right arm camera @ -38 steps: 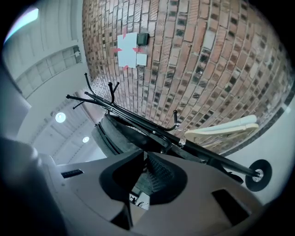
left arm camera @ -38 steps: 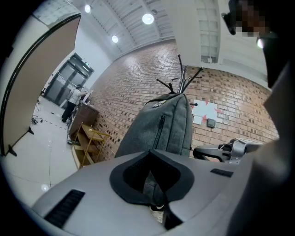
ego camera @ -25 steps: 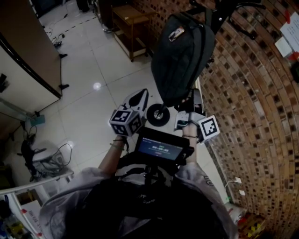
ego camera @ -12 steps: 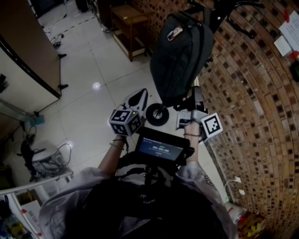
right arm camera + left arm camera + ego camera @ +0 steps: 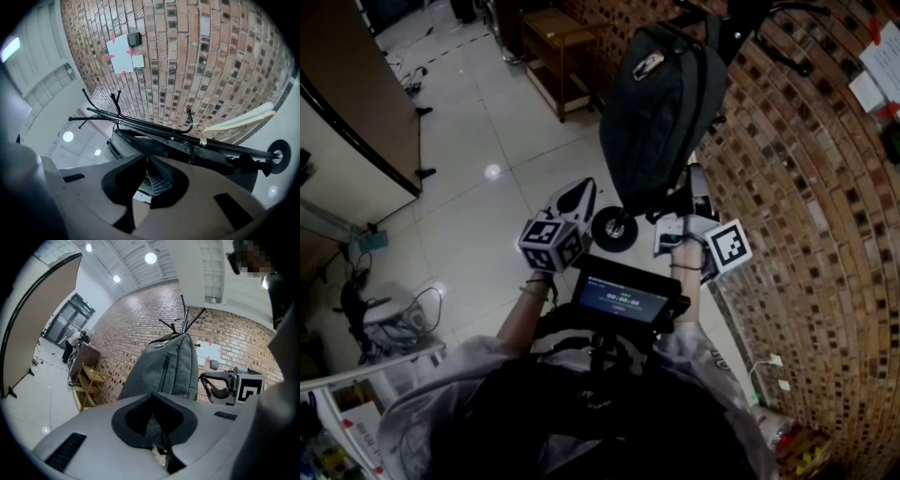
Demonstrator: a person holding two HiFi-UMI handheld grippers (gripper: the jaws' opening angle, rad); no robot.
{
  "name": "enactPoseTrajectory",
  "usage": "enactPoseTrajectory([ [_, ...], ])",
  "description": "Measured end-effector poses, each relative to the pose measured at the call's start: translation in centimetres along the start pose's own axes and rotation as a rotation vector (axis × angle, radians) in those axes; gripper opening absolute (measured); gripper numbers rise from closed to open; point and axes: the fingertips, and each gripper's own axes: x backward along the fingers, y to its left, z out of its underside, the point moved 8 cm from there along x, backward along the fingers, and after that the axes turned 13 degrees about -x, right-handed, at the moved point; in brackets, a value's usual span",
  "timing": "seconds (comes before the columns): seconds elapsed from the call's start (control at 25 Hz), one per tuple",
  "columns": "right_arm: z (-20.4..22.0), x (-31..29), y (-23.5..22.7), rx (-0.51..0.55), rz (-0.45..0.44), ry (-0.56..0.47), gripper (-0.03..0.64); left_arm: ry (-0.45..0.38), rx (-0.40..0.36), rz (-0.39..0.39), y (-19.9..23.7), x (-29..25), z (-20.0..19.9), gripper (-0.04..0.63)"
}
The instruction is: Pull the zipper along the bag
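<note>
A dark grey backpack (image 5: 661, 103) hangs from a black coat stand against the brick wall. My left gripper (image 5: 586, 192) points at its bottom corner. In the left gripper view the left gripper (image 5: 153, 401) has its jaws shut, with grey fabric of the backpack (image 5: 164, 371) pinched between the pads. My right gripper (image 5: 696, 192) sits at the bag's lower right side. In the right gripper view the right gripper (image 5: 147, 161) is shut against the backpack (image 5: 187, 150) at its zipper line. The zipper pull is hidden between the pads, and mesh lining shows behind them.
The coat stand's pole (image 5: 154, 129) runs behind the bag, and its round foot (image 5: 617, 230) rests on the tiled floor. A wooden shelf (image 5: 562, 42) stands by the brick wall (image 5: 806, 187). A small screen (image 5: 623, 300) sits in front of the person's chest. Papers (image 5: 123, 54) are taped to the wall.
My right gripper has risen a little along the bag's side, staying shut. The bag's lower part has shifted slightly left. The left gripper has stayed in place.
</note>
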Motion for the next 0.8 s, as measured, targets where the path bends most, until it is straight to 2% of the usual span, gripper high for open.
enactPoseTrajectory([
  [0.08, 0.0, -0.1, 0.2, -0.006, 0.006, -0.003, 0.009, 0.008, 0.0, -0.003, 0.1, 0.0, 0.0, 0.008],
  [0.28, 0.3, -0.3, 0.9, -0.003, 0.019, -0.013, 0.009, -0.038, -0.011, 0.0, 0.7, -0.6, 1.2, 0.008],
  [0.8, 0.3, -1.9, 4.0, 0.043, 0.009, -0.022, 0.009, 0.0, 0.005, 0.035, -0.4, -0.6, 0.1, 0.008],
])
